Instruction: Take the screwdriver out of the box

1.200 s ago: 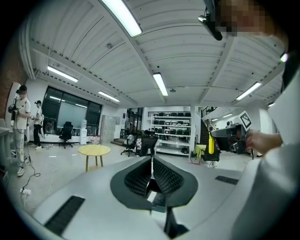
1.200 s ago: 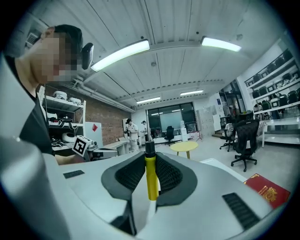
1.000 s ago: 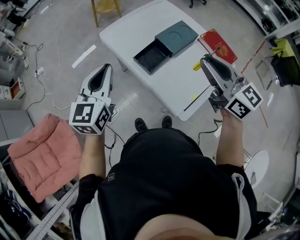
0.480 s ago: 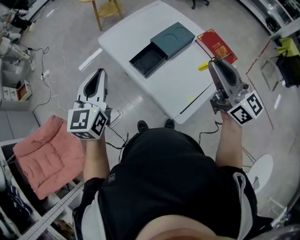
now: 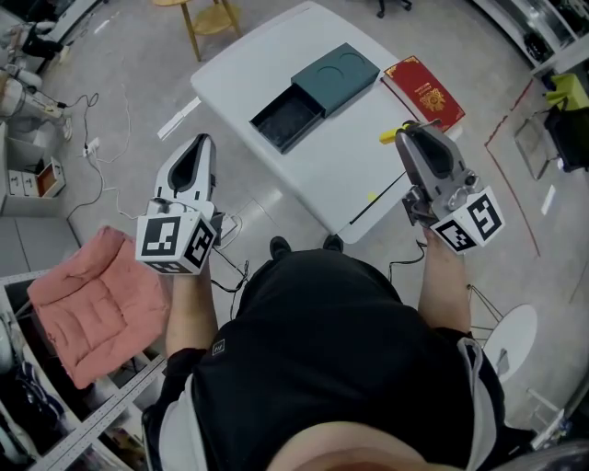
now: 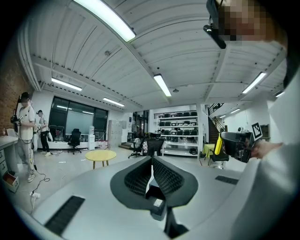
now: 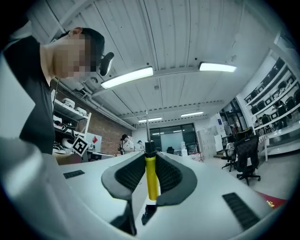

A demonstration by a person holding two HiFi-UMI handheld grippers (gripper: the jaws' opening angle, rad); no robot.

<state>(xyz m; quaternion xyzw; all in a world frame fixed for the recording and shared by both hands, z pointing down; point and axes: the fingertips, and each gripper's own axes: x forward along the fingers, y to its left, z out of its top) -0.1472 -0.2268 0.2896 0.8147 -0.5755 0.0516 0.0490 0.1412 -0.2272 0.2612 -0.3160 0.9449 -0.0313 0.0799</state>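
The screwdriver (image 5: 390, 135) has a yellow handle (image 7: 150, 180), a black collar and a thin metal shaft. My right gripper (image 5: 406, 136) is shut on that handle above the right edge of the white table (image 5: 350, 166), clear of the box. The dark teal box (image 5: 338, 73) lies on the table with its black tray (image 5: 287, 118) slid out and empty. My left gripper (image 5: 203, 144) hovers over the floor to the left of the table. Its jaws are together with nothing between them (image 6: 151, 159).
A red booklet (image 5: 424, 91) lies at the table's right corner. A thin dark strip (image 5: 375, 199) runs along the near table edge. A pink cushion (image 5: 87, 304), floor cables (image 5: 83, 138) and a wooden stool (image 5: 207, 14) lie on the left. My feet stand at the near corner.
The right gripper, still holding the screwdriver, has drifted a little to the left over the table edge. The left gripper has shifted slightly and stays shut.
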